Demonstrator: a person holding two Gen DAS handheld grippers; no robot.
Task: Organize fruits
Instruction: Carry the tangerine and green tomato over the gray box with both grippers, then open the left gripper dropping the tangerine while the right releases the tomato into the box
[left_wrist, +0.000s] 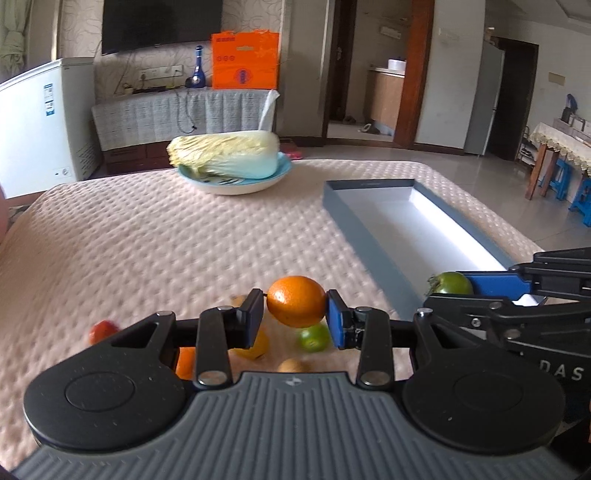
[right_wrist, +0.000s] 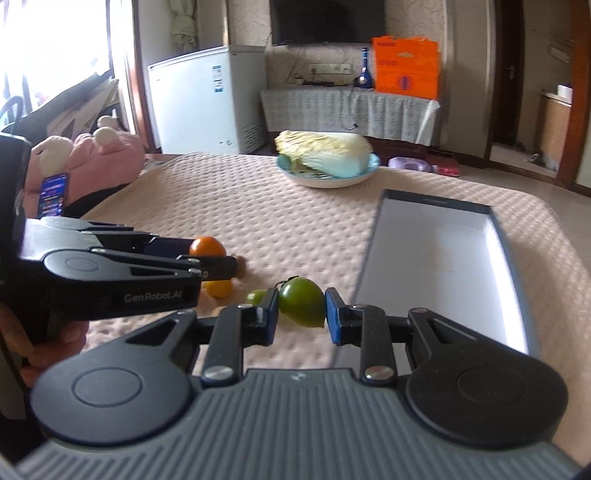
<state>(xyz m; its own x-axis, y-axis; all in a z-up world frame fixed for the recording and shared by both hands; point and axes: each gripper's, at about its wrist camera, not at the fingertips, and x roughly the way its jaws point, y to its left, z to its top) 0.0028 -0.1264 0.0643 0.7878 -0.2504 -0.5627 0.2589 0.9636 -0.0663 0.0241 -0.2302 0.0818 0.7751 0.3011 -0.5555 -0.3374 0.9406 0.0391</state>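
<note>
My left gripper (left_wrist: 296, 314) is shut on an orange (left_wrist: 296, 301) and holds it above the padded table. My right gripper (right_wrist: 301, 314) is shut on a green tomato (right_wrist: 301, 306), held just left of the grey box (right_wrist: 443, 258). In the left wrist view the right gripper (left_wrist: 461, 286) and its green tomato (left_wrist: 450, 283) hang over the near end of the box (left_wrist: 354, 221). In the right wrist view the left gripper (right_wrist: 218, 258) with the orange (right_wrist: 207, 246) is at the left. Loose fruit lies below: a red one (left_wrist: 104, 330), a yellow one (left_wrist: 258, 347), a lime (left_wrist: 314, 338).
A plate (left_wrist: 236, 184) with a napa cabbage (left_wrist: 225, 153) stands at the far side of the table. A pink plush toy (right_wrist: 92, 162) lies beyond the table's left edge. A small brown fruit (left_wrist: 291, 365) lies near the lime. A white freezer (left_wrist: 44, 122) stands behind.
</note>
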